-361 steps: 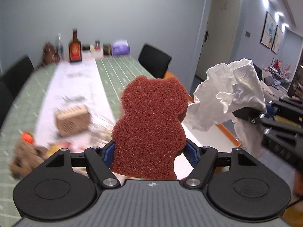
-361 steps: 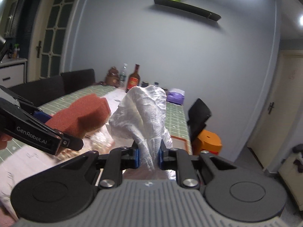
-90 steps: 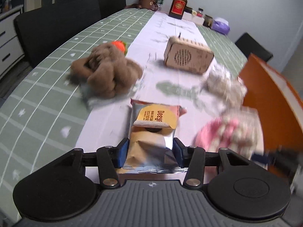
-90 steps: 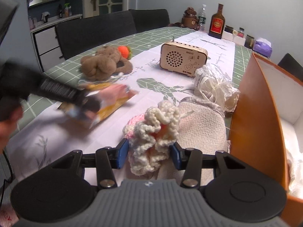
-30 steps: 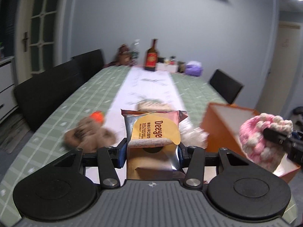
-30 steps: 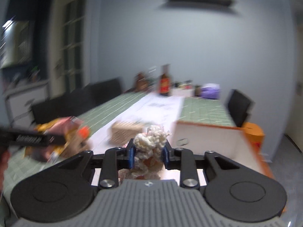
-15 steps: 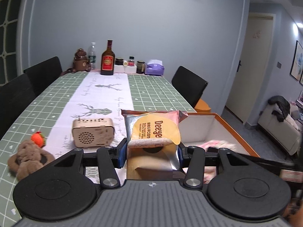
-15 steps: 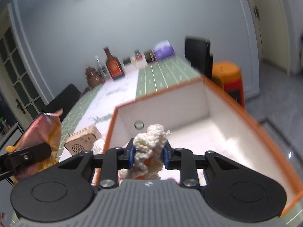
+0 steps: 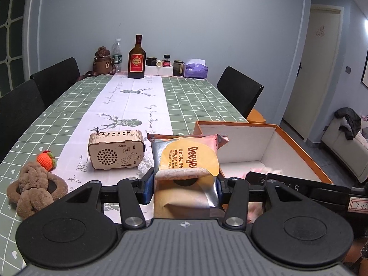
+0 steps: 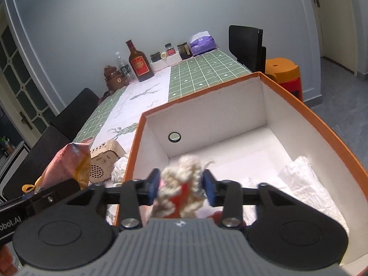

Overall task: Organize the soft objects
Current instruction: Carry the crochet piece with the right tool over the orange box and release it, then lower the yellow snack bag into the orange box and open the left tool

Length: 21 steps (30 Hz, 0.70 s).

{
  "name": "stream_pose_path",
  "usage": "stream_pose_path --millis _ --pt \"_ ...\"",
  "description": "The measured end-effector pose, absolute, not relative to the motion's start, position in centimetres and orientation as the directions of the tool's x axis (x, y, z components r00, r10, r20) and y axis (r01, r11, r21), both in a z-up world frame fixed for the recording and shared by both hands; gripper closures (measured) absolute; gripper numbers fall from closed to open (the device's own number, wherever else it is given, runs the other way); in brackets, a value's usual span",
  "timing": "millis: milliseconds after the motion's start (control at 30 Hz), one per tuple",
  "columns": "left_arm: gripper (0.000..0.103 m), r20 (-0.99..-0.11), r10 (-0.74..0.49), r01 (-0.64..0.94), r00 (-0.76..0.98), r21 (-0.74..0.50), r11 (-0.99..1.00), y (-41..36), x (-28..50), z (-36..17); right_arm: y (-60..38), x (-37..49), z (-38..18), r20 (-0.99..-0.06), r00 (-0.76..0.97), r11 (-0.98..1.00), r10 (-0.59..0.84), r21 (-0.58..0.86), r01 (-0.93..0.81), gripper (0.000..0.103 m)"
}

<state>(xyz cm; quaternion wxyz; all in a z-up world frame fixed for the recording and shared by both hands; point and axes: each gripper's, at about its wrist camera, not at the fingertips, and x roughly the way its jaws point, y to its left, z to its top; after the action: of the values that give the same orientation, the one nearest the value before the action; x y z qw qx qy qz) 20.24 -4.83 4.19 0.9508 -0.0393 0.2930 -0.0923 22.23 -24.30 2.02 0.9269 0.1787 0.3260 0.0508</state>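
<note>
Right wrist view: the crocheted toy [image 10: 181, 184], cream yarn with pink and red showing, is sitting between the blue pads [image 10: 153, 185] of the right claw [image 10: 181, 187], whose jaws are opening, with a sliver of gap showing on each side of the yarn. The toy is hanging over the inside of the orange box [image 10: 322, 124], above its white floor, near the box's near-left corner. Crumpled white paper [image 10: 306, 184] is lying on that floor to the right.

Left wrist view: the left claw [image 9: 185, 181] is gripping a wipes packet [image 9: 186, 158] upright, pads pressing on both sides of it. It is hovering just left of the box [image 9: 296, 140], with the right claw's black arm [image 9: 299, 187] reaching across into the box beside it.

Out on the green checked surface [image 9: 195, 101], a wooden radio [image 9: 116, 149] is standing on the white runner, close behind the packet. Further left, a brown plush toy [image 9: 34, 186] is lying with a small orange knitted piece [image 9: 46, 158] just beside it. At the far end, a dark bottle [image 9: 136, 59] and a purple tissue pack [image 9: 196, 69] are standing against the wall.
</note>
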Motion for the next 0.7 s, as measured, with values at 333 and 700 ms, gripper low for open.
stream_pose_path --millis 333,700 --pt "0.048 -0.537 -0.209 0.163 0.817 -0.132 0.978 -4.9 19.5 5.1 -25.9 20.0 3.7 -0.552 0.812 0.939 0.188 0.343 0.016 0.033" --pt "0.048 -0.566 -0.279 0.216 0.776 -0.177 0.96 -9.0 21.0 5.3 -28.2 17.5 5.6 -0.531 0.847 0.992 0.0 0.106 0.067 0.034"
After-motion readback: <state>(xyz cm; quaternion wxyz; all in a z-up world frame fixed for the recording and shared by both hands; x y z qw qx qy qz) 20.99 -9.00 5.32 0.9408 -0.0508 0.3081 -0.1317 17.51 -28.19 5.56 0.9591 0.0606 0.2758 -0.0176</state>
